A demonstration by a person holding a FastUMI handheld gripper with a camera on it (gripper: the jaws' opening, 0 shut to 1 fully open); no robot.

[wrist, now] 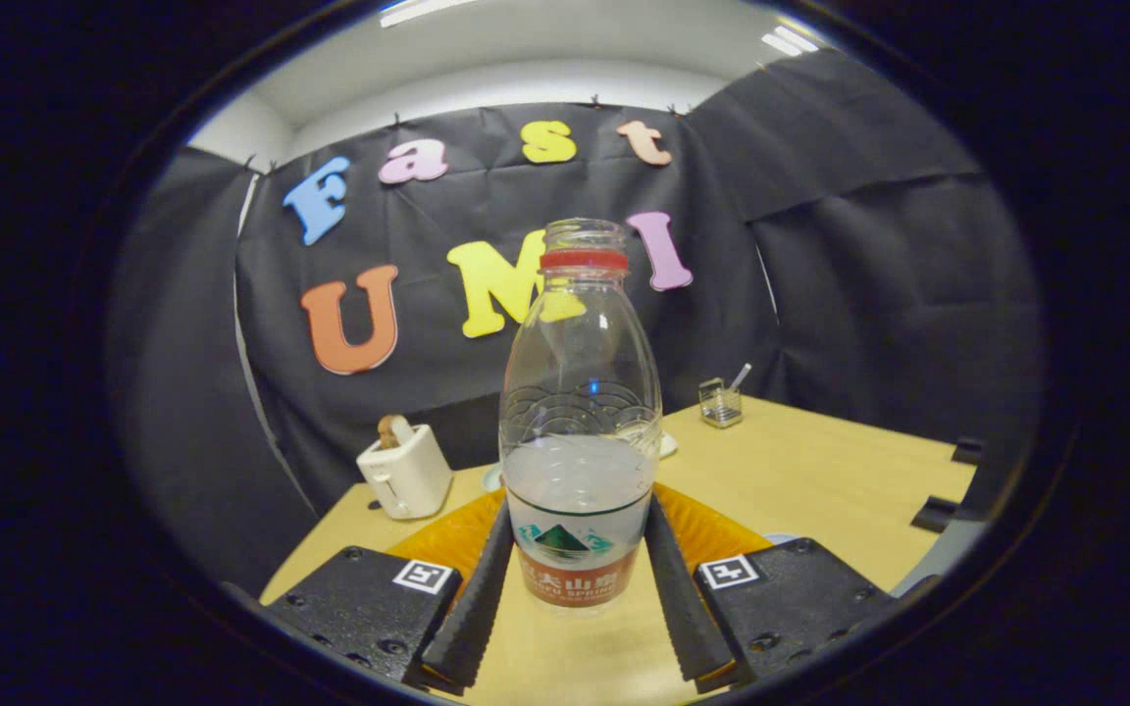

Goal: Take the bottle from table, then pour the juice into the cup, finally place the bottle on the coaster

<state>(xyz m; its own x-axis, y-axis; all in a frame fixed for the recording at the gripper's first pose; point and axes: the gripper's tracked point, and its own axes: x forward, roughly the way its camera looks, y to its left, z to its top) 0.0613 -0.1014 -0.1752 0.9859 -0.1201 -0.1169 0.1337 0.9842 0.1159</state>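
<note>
The claw [577,549] is gripping the bottle [580,422], both fingers [475,598] pressing its labelled lower part. The uncapped, part-filled bottle is standing upright above the table [800,480], an orange coaster [712,534] showing behind it. Its label print is reading "SPRING"; the rest is blurred.
</note>
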